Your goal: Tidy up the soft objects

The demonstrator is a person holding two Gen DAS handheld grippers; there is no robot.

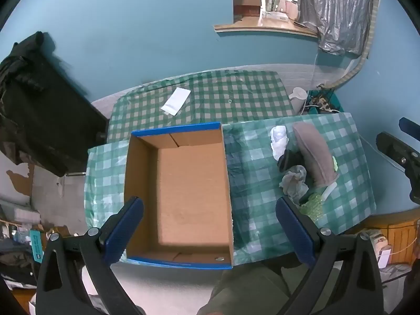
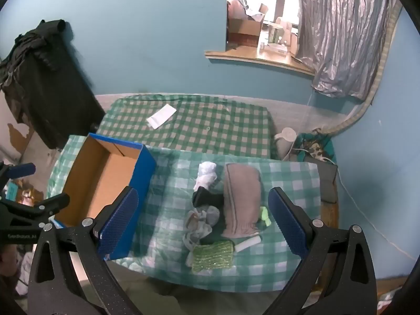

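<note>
An empty cardboard box with blue sides (image 1: 183,191) (image 2: 105,178) stands on a small table with a green checked cloth (image 1: 257,162) (image 2: 170,183). Right of the box lies a pile of soft things: a taupe fuzzy item (image 2: 241,199) (image 1: 313,155), a white cloth (image 2: 206,174) (image 1: 279,139), a black sock (image 2: 206,197), a grey patterned cloth (image 2: 202,223) (image 1: 294,181) and a green knitted pad (image 2: 212,256). My left gripper (image 1: 210,232) is open above the box. My right gripper (image 2: 202,221) is open above the pile, holding nothing.
A bed with a green checked cover (image 2: 210,123) lies behind the table, with a white packet (image 2: 161,116) on it. A dark garment (image 2: 44,84) hangs at the left. A window sill (image 2: 257,59) and grey curtain (image 2: 341,34) are at the back right.
</note>
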